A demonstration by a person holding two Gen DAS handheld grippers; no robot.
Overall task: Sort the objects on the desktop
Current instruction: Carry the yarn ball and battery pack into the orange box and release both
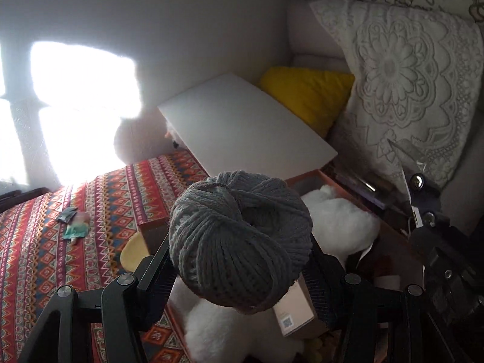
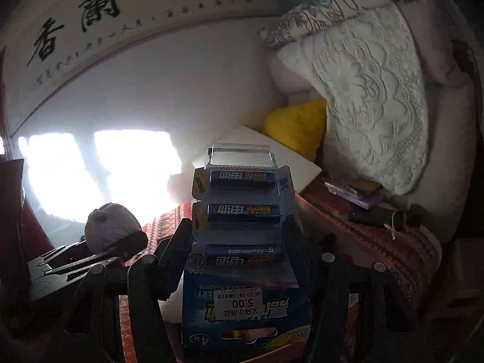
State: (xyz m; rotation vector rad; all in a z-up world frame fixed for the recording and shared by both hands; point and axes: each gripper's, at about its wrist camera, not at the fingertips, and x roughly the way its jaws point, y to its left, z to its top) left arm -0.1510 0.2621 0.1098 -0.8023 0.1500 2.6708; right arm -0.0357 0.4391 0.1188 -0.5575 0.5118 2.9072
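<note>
A grey ball of yarn (image 1: 239,236) sits between the black fingers of my left gripper (image 1: 239,260), which is shut on it. It hangs above an orange storage box (image 1: 305,178) that holds white plush (image 1: 335,220) and a pink carton (image 1: 296,314). The box's white lid (image 1: 242,124) leans open behind. My right gripper (image 2: 242,239) is shut on a blue blister pack of batteries (image 2: 245,211) with a price sticker. The yarn ball (image 2: 112,227) and left gripper also show at the left of the right wrist view. The right gripper's body shows at the right edge of the left wrist view.
A red patterned cloth (image 1: 90,211) covers the surface, with a small teal packet (image 1: 75,230) and a yellow dish (image 1: 133,251) on it. A yellow cushion (image 1: 305,96) and a lace pillow (image 1: 402,90) stand behind the box. Purple booklets (image 2: 354,195) lie at the right. A calligraphy scroll (image 2: 121,9) hangs on the wall.
</note>
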